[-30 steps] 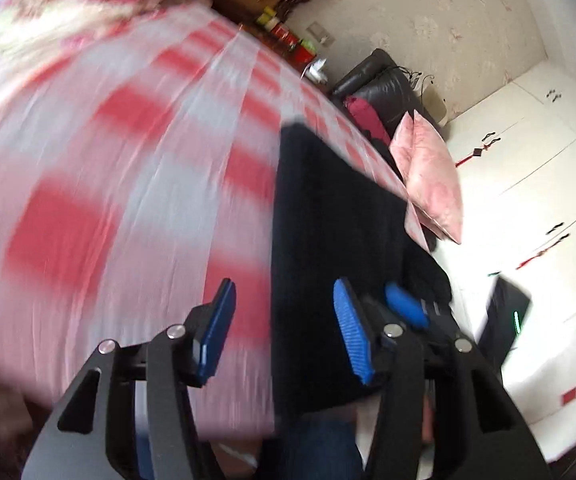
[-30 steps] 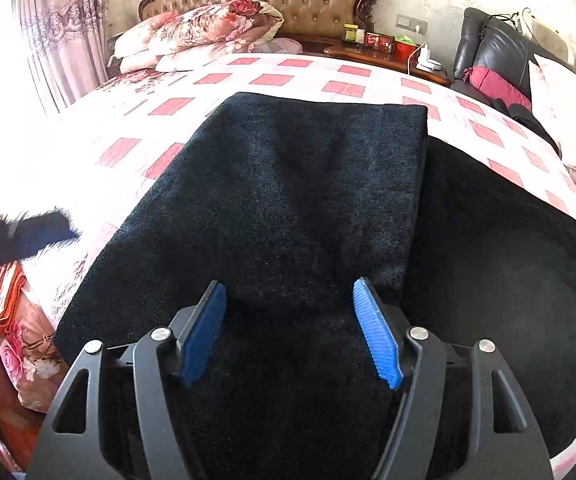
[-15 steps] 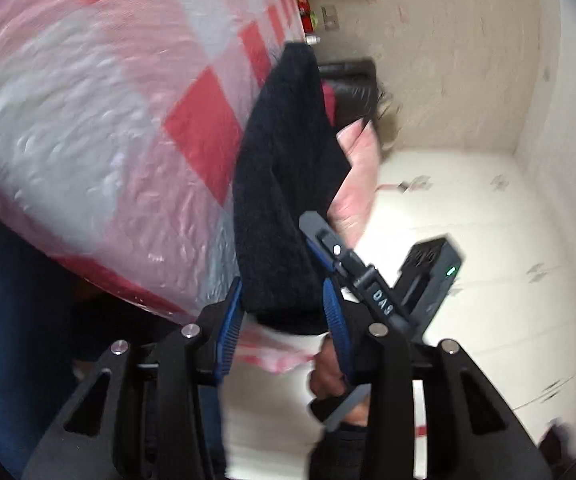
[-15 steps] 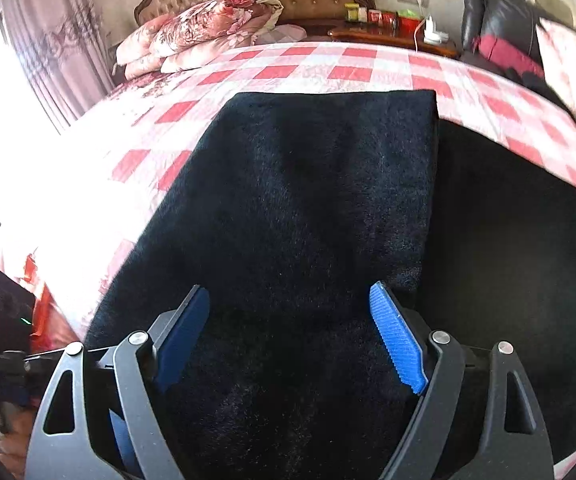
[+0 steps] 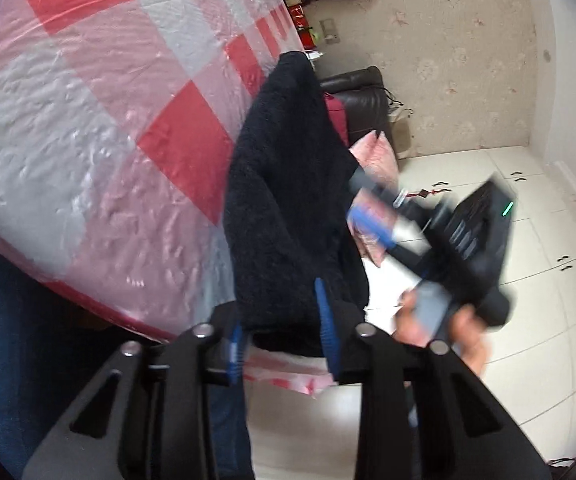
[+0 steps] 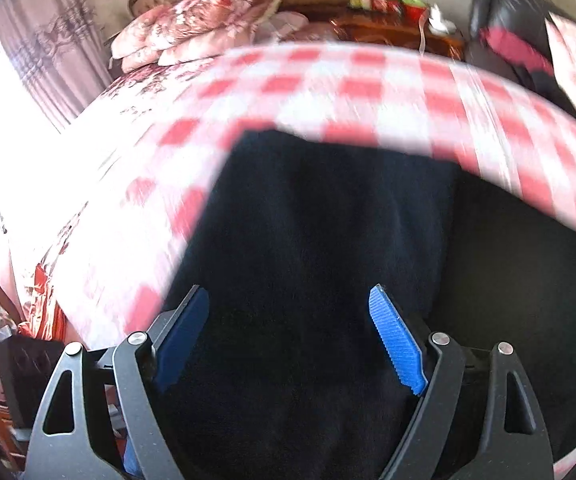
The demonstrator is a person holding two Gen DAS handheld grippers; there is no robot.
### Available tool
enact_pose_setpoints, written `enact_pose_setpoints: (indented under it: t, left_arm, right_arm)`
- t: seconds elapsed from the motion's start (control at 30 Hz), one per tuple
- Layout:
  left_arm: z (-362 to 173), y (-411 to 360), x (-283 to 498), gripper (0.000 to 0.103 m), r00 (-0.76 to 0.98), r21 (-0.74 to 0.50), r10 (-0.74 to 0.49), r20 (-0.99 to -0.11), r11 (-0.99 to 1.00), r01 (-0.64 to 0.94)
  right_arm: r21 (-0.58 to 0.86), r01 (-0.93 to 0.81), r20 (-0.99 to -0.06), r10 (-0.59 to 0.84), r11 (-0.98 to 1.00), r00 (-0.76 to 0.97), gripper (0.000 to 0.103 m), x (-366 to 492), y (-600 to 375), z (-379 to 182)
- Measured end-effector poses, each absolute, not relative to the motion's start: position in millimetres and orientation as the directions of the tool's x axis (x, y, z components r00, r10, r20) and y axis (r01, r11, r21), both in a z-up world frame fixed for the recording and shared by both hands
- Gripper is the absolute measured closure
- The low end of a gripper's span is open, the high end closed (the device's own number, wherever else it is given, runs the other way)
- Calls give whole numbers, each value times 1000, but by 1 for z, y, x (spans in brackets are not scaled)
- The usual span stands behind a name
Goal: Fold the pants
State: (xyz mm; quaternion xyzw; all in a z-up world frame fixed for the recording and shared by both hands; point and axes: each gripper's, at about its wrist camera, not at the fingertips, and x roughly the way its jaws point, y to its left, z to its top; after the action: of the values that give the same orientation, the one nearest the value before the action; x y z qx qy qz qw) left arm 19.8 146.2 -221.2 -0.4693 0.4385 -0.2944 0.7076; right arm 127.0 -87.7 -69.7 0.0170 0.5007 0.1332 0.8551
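Now the left gripper [image 5: 280, 336] has its fingers clamped on the black fleece pants' [image 5: 288, 208] edge at the red-and-white checked bed [image 5: 88, 120]; the right gripper's [image 6: 291, 340] fingers are apart over them.

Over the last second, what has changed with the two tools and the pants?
The left tool swung in from the open bedspread and closed on the edge of the black pants at the bed's side; it now holds them, fabric bunched between its fingers. The right tool has lifted back, open, showing more checked bedspread. The pants remain folded on the bed.
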Motion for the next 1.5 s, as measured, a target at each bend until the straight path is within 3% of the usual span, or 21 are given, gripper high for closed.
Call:
enact_pose_setpoints:
  t: [0.13,0.27,0.5,0.57,0.7,0.73,0.77,0.93,1.13,1.33,1.5]
  left_arm:
    - [-210,139,15,89,466,-866,-774,-428,499,33]
    - [-174,125,-4,91,528,-670,-646,-551,720,182]
    - [-138,93,-28,91,607,-453,-541,-581,835,311]
    - [-130,86,-29,91,617,-428,-534,-578,842,328]
    - [-117,81,-28,91,637,-375,-523,-567,852,366]
    - [-112,80,-23,91,637,-373,-525,-564,851,371]
    - [-110,79,-23,91,638,-373,-528,-560,849,375]
    - [-101,81,-21,91,645,-392,-548,-533,835,386]
    - [-70,91,-23,92,701,-356,-528,-479,847,395]
    - [-22,53,-36,92,762,-115,-460,-455,879,462]
    - [-6,-35,-58,92,774,137,-443,-453,823,551]
  right_arm:
    - [18,-286,-887,148,958,438,15,175,-31,-59]
    - [-63,-304,-936,49,951,348,15,225,11,-71]
    - [-238,-355,-954,-149,904,260,18,255,39,-103]
    - [-289,-369,-945,-201,883,259,29,256,43,-109]
    - [-314,-388,-940,-225,867,257,36,256,44,-113]
    - [-308,-395,-942,-220,865,253,45,256,44,-113]
    - [-313,-400,-941,-224,862,252,60,258,44,-113]
    - [-137,-386,-978,-61,912,202,79,271,17,-91]
    - [135,-291,-949,208,947,235,83,289,-32,-23]
    - [412,-242,-831,471,879,297,84,282,-111,35]
    - [558,-176,-735,581,811,349,84,264,-209,47]
